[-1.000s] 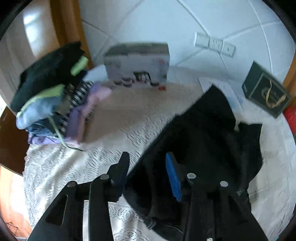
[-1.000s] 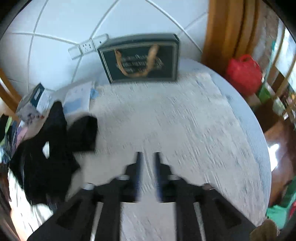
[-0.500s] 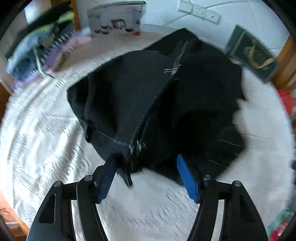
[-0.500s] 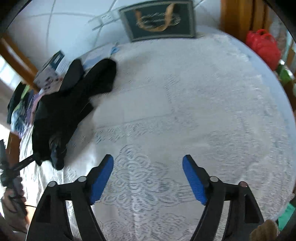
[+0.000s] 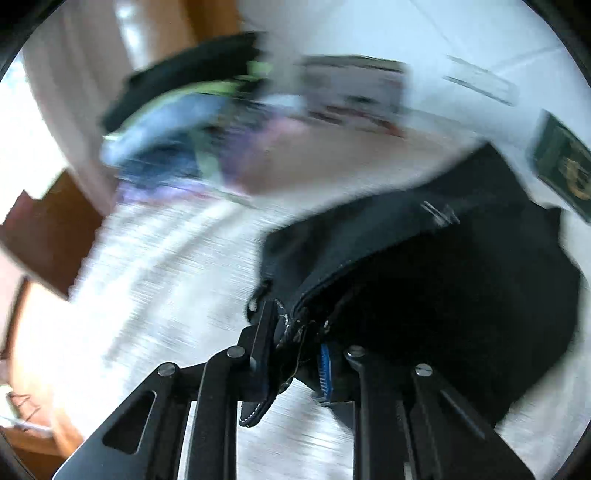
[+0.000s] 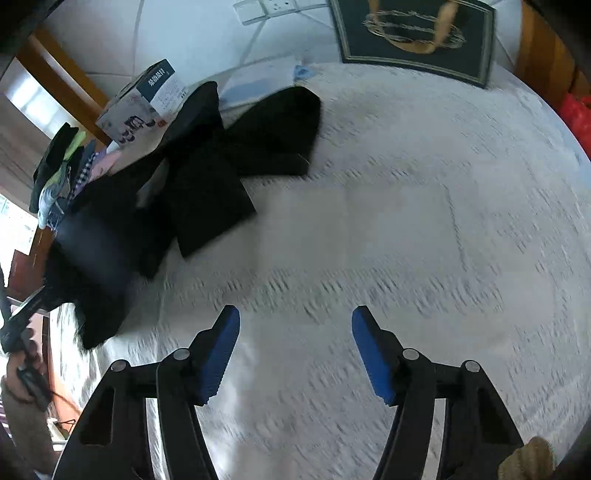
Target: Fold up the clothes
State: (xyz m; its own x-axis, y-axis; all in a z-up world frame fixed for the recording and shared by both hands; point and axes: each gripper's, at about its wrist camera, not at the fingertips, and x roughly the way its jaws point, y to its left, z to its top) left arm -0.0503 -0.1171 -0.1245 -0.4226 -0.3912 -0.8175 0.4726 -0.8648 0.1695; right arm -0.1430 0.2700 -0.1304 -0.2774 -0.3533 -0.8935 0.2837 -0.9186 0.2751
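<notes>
Two grippers | left gripper (image 5: 295, 343) jaws just closing, pinching black garment (image 5: 424, 266) edge between fingers | right gripper (image 6: 295, 354) jaws narrowing but standing wide, nothing between fingers, lace cloth (image 6: 406, 221) lying ahead of fingertips

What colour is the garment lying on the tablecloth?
Black. The garment shows best in the right wrist view.

Place: a room in a home.
Table: a round table under a white lace tablecloth (image 6: 406, 221).
Clothes: a heap of mixed garments (image 6: 62, 173) at the far left edge.
Wall: white tiles with a row of sockets (image 6: 273, 7) at the far side.
Clutter: a dark gift bag (image 6: 413, 33) and a printed box (image 6: 144, 103) against the wall.
Furniture: brown wooden frames at both sides.
</notes>
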